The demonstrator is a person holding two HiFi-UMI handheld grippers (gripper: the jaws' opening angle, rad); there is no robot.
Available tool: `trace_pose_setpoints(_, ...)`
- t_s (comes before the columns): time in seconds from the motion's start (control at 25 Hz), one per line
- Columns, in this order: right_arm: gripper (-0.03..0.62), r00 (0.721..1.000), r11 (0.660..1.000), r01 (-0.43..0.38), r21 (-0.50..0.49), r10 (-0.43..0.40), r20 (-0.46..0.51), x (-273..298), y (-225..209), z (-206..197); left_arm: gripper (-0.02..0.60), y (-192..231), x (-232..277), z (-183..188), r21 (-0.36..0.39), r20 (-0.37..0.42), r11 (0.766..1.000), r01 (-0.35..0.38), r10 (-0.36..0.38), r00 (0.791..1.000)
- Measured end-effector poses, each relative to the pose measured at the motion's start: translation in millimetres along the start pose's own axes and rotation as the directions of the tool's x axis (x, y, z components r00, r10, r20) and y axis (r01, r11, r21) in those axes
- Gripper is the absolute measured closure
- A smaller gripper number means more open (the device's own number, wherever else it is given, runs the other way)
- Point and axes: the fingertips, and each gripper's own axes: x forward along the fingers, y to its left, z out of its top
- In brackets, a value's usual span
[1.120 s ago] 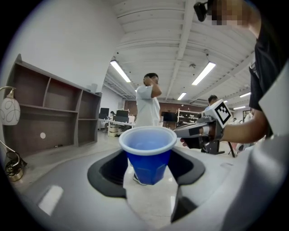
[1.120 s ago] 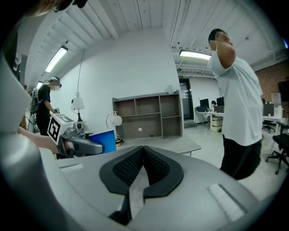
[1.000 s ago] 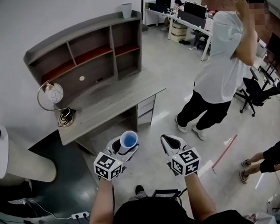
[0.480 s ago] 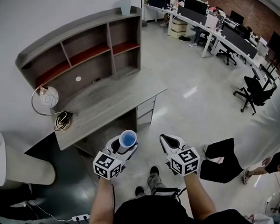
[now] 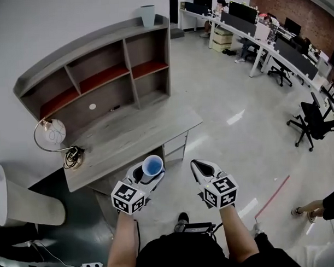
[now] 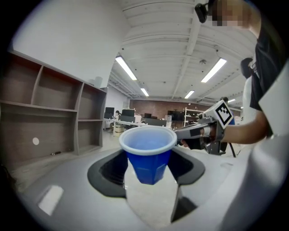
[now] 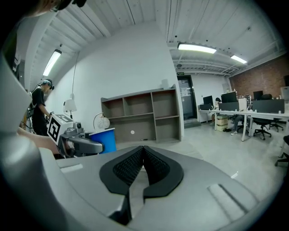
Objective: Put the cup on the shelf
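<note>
The left tool (image 5: 148, 173) is gripping the blue cup (image 5: 153, 166), its jaws pressing on the cup's lower wall from either side. The cup is standing upright with its mouth open to the top. From the head view its inside is showing only blue wall and bottom. It is hanging in the air over the floor, just off the near edge of the surface (image 5: 135, 127) and well apart from the shelf (image 5: 99, 67).

The right tool (image 7: 143, 153) is holding nothing. Its ribbed black pads are lying together with no gap between them. It is hovering to the right of the left tool, at about the same height, and both are pointing toward the far side.

The shelf is sitting on the far part of the surface, against the white wall. Its upper compartments are showing red boards. The wide lower compartment is carrying a small dark thing (image 5: 116, 108), too small to name. A grey cup-like pot (image 5: 147, 16) is standing on the shelf's top board at the right end, and its contents are hidden from here.

A round lamp (image 5: 49, 131) is standing at the left end of the surface, with a coil of cable (image 5: 74, 156) just beside it. Far to the right, long desks (image 5: 262, 39) with monitors are running along the room, and an office chair (image 5: 314, 122) is standing on the floor.
</note>
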Motion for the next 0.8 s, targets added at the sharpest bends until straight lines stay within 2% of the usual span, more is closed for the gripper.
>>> trace_pose_setpoints(0.4,0.582,0.999,0.999,-0.039,0.007,0.039,-0.004,27,-72,16,0.313,17,68,14,0.000,-0.019,0.999,-0.042,0.042,0.999)
trace_pose_setpoints(0.8,0.582,0.998,0.998,-0.062,0.020,0.063,-0.024,68,-107,23,0.313,56,103,19,-0.017,-0.035,0.998,-0.068,0.068,0.997)
